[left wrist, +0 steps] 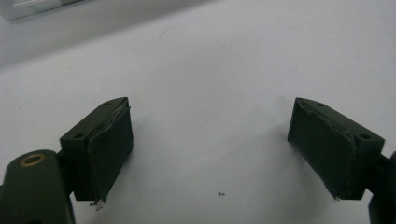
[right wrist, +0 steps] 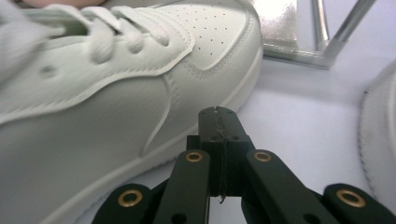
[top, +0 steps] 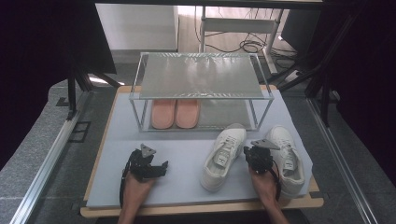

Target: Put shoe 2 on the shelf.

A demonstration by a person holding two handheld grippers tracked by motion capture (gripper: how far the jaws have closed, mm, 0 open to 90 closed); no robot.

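Two white sneakers lie on the pale mat in front of a low rack. The left sneaker (top: 223, 158) is angled, toe toward the rack; the right sneaker (top: 287, 157) lies beside it. My right gripper (top: 254, 157) sits between them, shut with nothing in its jaws. In the right gripper view its tip (right wrist: 219, 114) rests close to the sole edge of the left sneaker (right wrist: 102, 93), with the other sneaker (right wrist: 380, 135) at the right edge. My left gripper (top: 159, 167) rests on the mat at the front left, open (left wrist: 210, 149) over bare mat.
A metal-framed rack (top: 201, 91) with a grey top shelf stands at the back of the mat (top: 187, 186); a pair of pink slippers (top: 175, 113) lies on its lower level at the left. A rack leg (right wrist: 345, 28) rises beyond the sneaker's toe.
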